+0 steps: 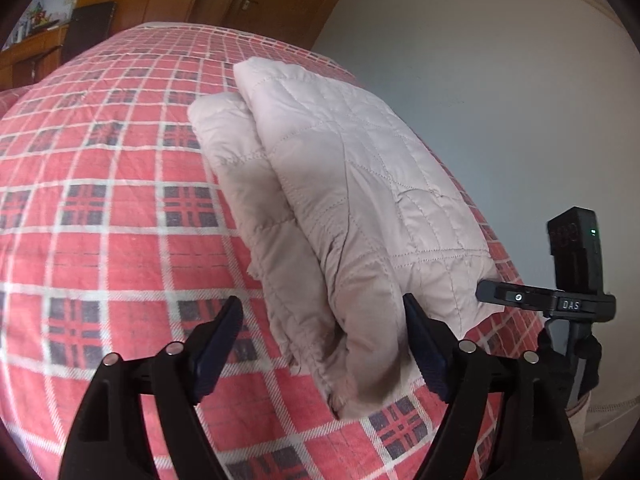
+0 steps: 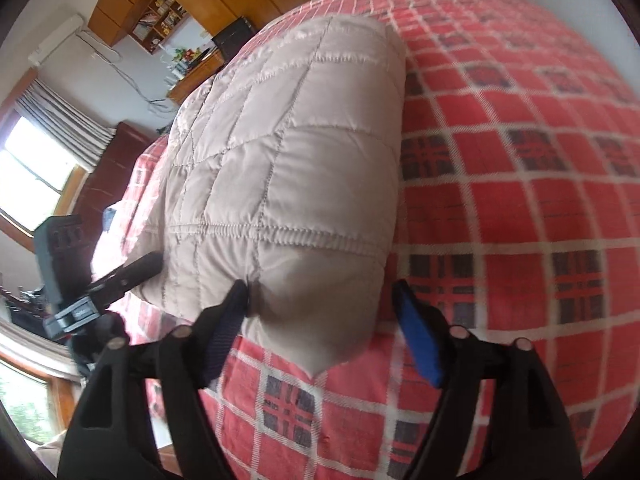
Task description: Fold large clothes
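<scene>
Garment: a pale quilted jacket (image 1: 340,200) lay on the bed (image 1: 100,220), already doubled into a thick bundle with at least two layers stacked; it sat toward the side of the bed nearest the wall (image 1: 500,80)
Step in hand: judged late in the fold; the bundle looked compact, so what remained was probably a last tidy or one more fold of the near end
Left tool: left tool (image 1: 324,340) stood wide, its pads either side of the bundle's near rolled end without pinching it; the right-hand pad (image 1: 424,352) was close against the cloth, the other pad clear of it over bare bedspread
Right tool: right tool (image 2: 320,332) also stood wide, straddling a rounded corner of the bundle; one pad (image 2: 232,320) touched or nearly touched the quilting, the blue pad (image 2: 416,340) was apart from it; neither tool held anything
Next move calls for: if a further fold was meant, both tools would need to close on the thick edge, taking all layers together; puffy fill would likely spring back, so a firm bite well onto the fabric seemed needed
Edges: the bundle's frayed-looking hem (image 1: 312,352) faced the left tool; the bed's edge fell away just beyond the jacket on the wall side
Open room: broad bare plaid lay on the far side from the wall; little spare bed toward the wall, so any turn of the bundle was better made toward the open plaid
</scene>
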`<action>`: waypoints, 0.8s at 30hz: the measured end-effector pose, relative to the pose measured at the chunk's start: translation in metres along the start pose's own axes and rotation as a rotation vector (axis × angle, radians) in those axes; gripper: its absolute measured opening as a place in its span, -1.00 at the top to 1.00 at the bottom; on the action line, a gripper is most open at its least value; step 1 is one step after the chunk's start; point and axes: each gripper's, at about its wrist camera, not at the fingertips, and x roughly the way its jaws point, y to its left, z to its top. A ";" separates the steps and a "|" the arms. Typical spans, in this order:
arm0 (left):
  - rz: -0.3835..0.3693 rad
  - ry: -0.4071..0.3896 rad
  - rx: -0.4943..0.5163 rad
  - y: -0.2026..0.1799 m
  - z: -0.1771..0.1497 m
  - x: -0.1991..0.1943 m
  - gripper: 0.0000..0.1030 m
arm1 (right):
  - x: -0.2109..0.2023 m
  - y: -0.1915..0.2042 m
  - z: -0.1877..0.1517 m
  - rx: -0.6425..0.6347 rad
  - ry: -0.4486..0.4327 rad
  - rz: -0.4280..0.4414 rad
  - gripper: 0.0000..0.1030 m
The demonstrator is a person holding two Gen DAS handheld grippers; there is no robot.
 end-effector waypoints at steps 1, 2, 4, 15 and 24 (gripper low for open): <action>0.014 -0.003 -0.005 -0.002 -0.002 -0.005 -0.59 | -0.003 0.003 -0.002 -0.008 -0.015 -0.020 -0.61; 0.033 -0.007 -0.005 -0.004 -0.002 -0.009 -0.62 | -0.006 0.007 -0.004 -0.018 -0.030 -0.041 -0.70; 0.087 -0.020 0.014 -0.010 -0.006 -0.017 -0.68 | -0.013 0.016 -0.009 -0.048 -0.064 -0.104 -0.78; 0.250 -0.079 0.013 -0.024 -0.019 -0.045 -0.80 | -0.027 0.033 -0.027 -0.113 -0.129 -0.288 -0.86; 0.315 -0.082 0.002 -0.032 -0.030 -0.057 -0.83 | -0.034 0.046 -0.039 -0.128 -0.151 -0.302 -0.87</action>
